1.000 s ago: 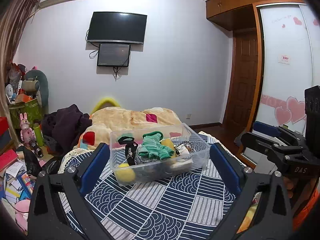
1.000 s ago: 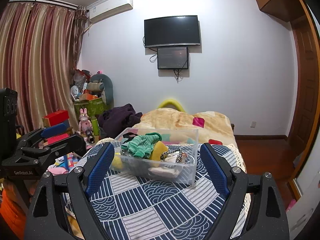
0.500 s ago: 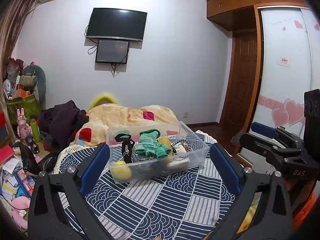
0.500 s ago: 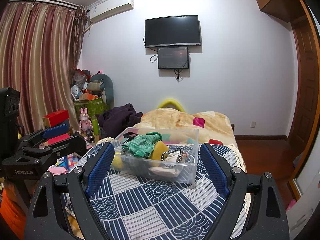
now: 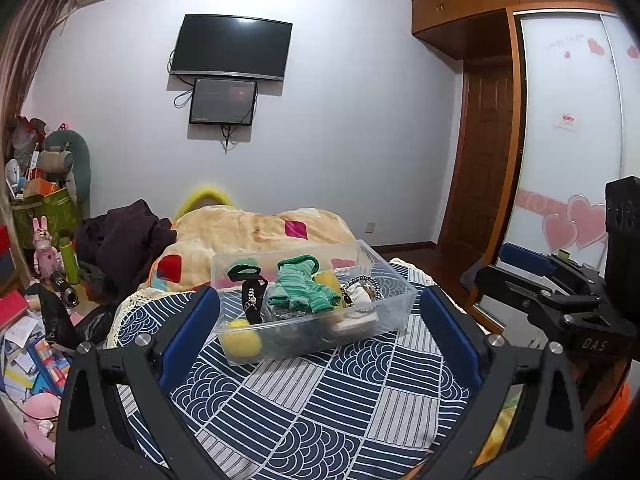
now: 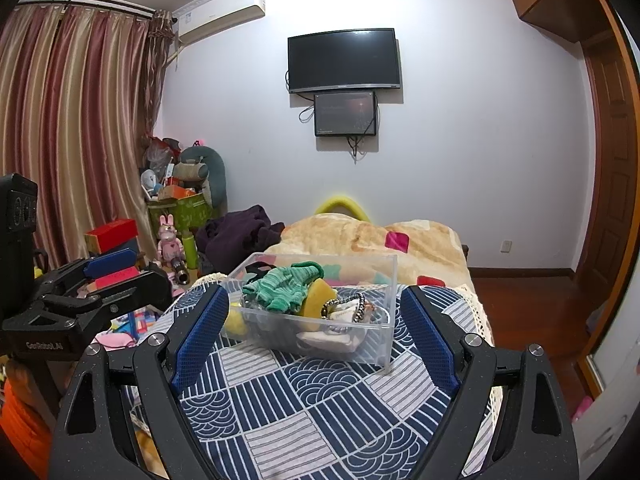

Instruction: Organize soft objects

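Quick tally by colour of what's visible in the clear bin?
In the clear bin, as far as can be seen:
Green: 2, knit piece, green-edged band
Yellow: 2, ball, sponge
Black: 1, strap
White: 1, cloth
Black-and-silver: 1, bead chain
Total: 7

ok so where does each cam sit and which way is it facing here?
Left wrist: on the left gripper, facing the clear bin on the patterned blanket, wall TV beyond; own open jaws frame the bin, right gripper at right.
Right wrist: on the right gripper, facing the same bin from further right; own open jaws, left gripper at left.
Shared: bin, green knit item, blanket, TV.
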A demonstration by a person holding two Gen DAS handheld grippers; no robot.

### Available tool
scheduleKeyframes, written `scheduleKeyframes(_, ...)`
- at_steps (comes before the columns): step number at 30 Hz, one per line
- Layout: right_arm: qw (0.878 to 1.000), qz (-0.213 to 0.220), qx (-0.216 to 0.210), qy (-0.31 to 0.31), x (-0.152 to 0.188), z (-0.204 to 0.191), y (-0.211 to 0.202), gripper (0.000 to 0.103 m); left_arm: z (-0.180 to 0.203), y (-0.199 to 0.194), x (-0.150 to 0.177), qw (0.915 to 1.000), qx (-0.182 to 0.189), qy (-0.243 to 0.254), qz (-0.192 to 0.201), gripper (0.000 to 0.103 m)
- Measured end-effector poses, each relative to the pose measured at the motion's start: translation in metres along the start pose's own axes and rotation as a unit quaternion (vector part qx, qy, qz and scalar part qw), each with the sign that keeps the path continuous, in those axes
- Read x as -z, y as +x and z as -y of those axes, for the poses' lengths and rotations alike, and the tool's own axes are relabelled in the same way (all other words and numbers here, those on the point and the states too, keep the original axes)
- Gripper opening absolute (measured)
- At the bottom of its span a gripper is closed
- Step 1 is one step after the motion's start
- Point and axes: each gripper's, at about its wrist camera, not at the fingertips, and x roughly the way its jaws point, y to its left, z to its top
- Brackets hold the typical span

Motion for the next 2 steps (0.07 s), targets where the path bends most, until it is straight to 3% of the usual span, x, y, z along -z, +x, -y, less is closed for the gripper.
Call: scheduleKeyframes(2,1.0,0.0,0.0,-0.001,0.0001,0.0001,0.0001,0.086,0.0,0.0003,0.0,1.0,0.001,0.0,-0.001,0.101)
